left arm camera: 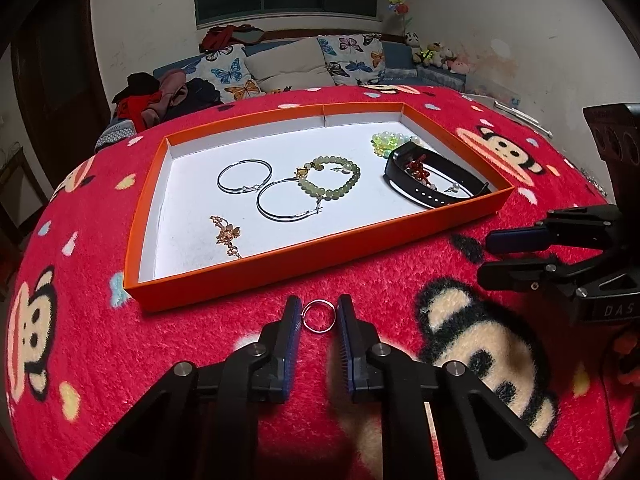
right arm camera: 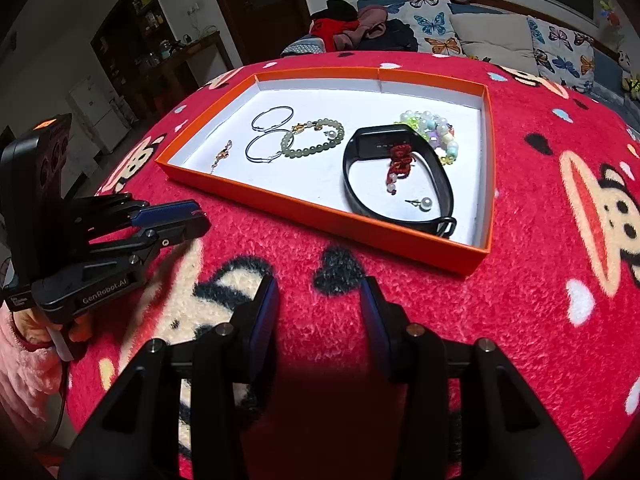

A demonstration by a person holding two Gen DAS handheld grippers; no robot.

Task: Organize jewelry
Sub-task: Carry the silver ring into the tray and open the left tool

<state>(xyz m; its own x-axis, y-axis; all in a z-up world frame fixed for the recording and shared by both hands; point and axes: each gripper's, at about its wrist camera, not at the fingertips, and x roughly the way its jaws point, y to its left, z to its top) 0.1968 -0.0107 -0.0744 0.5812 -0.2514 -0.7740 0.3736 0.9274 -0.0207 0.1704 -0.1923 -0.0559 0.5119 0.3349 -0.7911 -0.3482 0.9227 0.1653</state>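
Red blanket on bench: ring (left arm camera: 318, 316) sits between left claw (left arm camera: 319, 314) fingers (apart, not clamped); right claw (right arm camera: 320, 300) apart, empty.

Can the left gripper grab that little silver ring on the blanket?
Probably yes. The left gripper is open with the silver ring lying right between its fingers on the red blanket, and nothing blocks it.

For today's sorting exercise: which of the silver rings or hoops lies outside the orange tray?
The small silver ring, on the red blanket between the left hand-held gripper's fingers. Both large hoop earrings lie inside the tray.
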